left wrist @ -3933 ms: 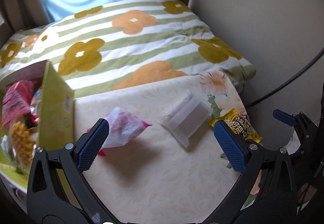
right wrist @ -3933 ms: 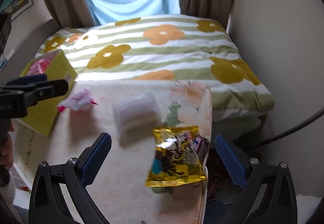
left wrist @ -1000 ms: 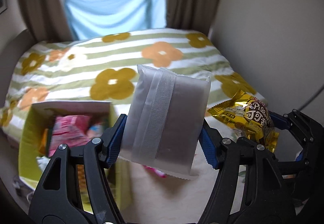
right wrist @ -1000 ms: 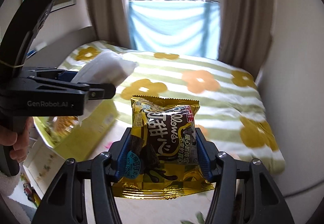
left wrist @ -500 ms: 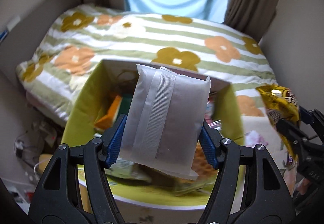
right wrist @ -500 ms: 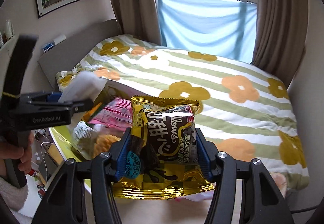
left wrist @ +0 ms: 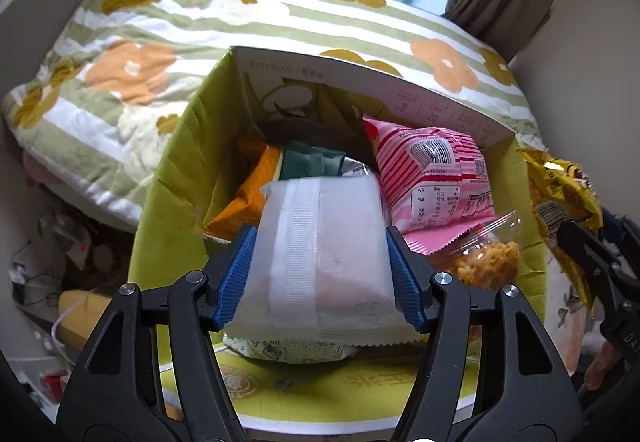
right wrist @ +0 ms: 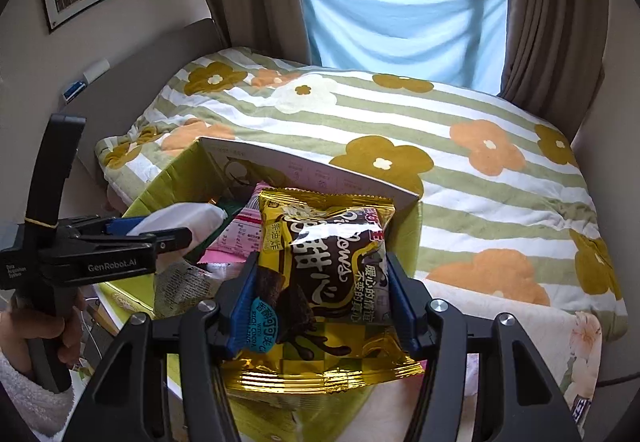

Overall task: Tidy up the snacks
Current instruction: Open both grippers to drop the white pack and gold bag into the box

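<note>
Left tool (left wrist: 322,278) grips a white plastic snack packet (left wrist: 320,254) above the open green cardboard box (left wrist: 176,178); right tool (right wrist: 320,302) clamps a gold foil chocolate packet (right wrist: 324,274) alongside, both poised for dropping in.

White packet (left wrist: 320,254) and gold packet (right wrist: 324,282) above green snack box (left wrist: 172,178).

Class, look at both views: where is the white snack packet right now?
The white packet is clamped in the left gripper, over the open green box, above the pink packet.
</note>
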Motion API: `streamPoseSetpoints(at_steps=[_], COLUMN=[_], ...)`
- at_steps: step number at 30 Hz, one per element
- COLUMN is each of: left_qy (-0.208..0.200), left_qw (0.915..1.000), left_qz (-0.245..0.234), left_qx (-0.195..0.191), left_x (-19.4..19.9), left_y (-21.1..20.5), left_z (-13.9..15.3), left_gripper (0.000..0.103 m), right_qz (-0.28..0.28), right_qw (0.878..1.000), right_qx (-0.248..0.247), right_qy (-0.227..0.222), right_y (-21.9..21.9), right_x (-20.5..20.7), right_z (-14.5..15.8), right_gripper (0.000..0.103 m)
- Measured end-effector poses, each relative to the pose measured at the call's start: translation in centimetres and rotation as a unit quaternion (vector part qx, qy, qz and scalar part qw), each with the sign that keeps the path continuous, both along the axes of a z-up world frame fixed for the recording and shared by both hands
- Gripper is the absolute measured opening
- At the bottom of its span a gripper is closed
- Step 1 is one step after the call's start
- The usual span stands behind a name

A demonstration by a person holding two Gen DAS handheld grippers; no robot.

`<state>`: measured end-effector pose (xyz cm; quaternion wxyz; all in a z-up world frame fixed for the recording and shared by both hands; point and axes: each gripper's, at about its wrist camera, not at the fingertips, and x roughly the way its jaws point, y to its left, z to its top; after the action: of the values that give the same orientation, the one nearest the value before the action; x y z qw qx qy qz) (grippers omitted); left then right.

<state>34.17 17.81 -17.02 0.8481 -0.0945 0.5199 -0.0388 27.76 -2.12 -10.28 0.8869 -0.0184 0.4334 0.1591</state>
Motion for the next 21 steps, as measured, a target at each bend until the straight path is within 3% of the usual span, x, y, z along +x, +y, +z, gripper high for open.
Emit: streamPoseSetpoints(at_steps=[1,3,15,17,19,21], left_qy=[-0.004,-0.024,-0.018,-0.016,-0.019,-0.024], left_qw=[0.9999,0.9997,0.9998,0.9997,0.9993,0.9991], left_qz=[-0.002,-0.002,0.001,0.0,0.002,0.003], left_qx=[-0.009,-0.002,0.009,0.018,0.031,0.035], left_x=[-0.2,-0.7,-2.8,-3.0,-3.2,-3.3], left_y=[0.3,0.6,1.8,1.8,1.7,1.6], left_z=[0.1,0.8,1.7,1.9,2.2,2.6], left_gripper=[0.082,0.103,0.103,0.103,0.103,0.103], right_qz=[-0.002,-0.007,0.033,0.049,0.058,0.065], right_qw=[1.0,1.0,0.999,0.999,0.998,0.998], right_qx=[0.003,0.008,0.012,0.015,0.02,0.023], right_qy=[0.003,0.007,0.012,0.014,0.008,0.004], right_y=[0.3,0.6,2.9,3.7,4.5,4.8], right_x=[-0.1,-0.2,-1.3,-1.2,-1.4,-1.7], right_z=[-0.1,-0.2,-0.5,-0.7,-0.7,-0.8], right_gripper=[0.054,0.054,0.056,0.065,0.093,0.098])
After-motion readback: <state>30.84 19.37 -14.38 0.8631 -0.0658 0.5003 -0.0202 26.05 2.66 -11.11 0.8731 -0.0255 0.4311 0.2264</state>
